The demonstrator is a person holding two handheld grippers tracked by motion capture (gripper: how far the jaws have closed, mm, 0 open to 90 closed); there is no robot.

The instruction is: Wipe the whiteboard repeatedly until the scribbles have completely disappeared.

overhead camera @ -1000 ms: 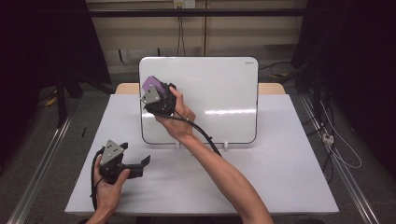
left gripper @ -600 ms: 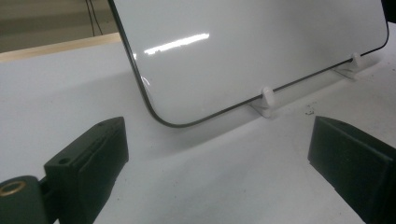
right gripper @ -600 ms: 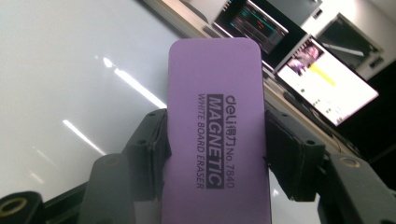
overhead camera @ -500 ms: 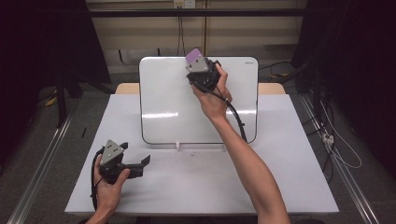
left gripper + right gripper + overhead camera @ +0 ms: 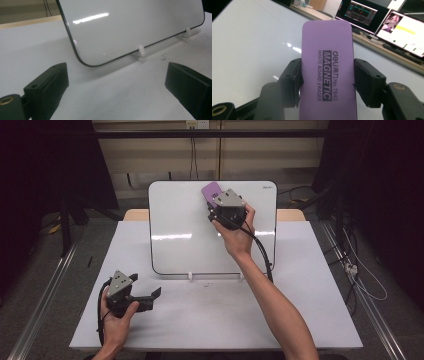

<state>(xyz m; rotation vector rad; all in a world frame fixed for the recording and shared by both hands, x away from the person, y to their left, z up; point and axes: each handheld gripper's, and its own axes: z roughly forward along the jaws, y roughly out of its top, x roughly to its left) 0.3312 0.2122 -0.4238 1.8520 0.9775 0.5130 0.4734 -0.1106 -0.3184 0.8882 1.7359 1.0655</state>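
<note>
A white board (image 5: 190,225) stands tilted on small white feet at the back of the table (image 5: 310,285). My right gripper (image 5: 216,202) is shut on a purple whiteboard eraser (image 5: 211,191) and holds it against the board's upper part, right of centre. In the right gripper view the eraser (image 5: 328,62) sits lengthwise between both pads (image 5: 294,80), its printed label facing the camera. My left gripper (image 5: 152,295) rests low at the table's front left, jaws wide apart and empty. The left gripper view faces the board's lower corner (image 5: 85,62) and one foot (image 5: 140,51).
The white table top carries the board; a wooden strip (image 5: 135,214) runs behind it. Black cables trail from both grippers. Metal rails (image 5: 40,295) flank the table on the floor. Monitors (image 5: 397,22) are reflected or seen beyond the board in the right gripper view.
My right hand has carried the eraser from the board's upper left across to its upper right. The left hand has kept still.
</note>
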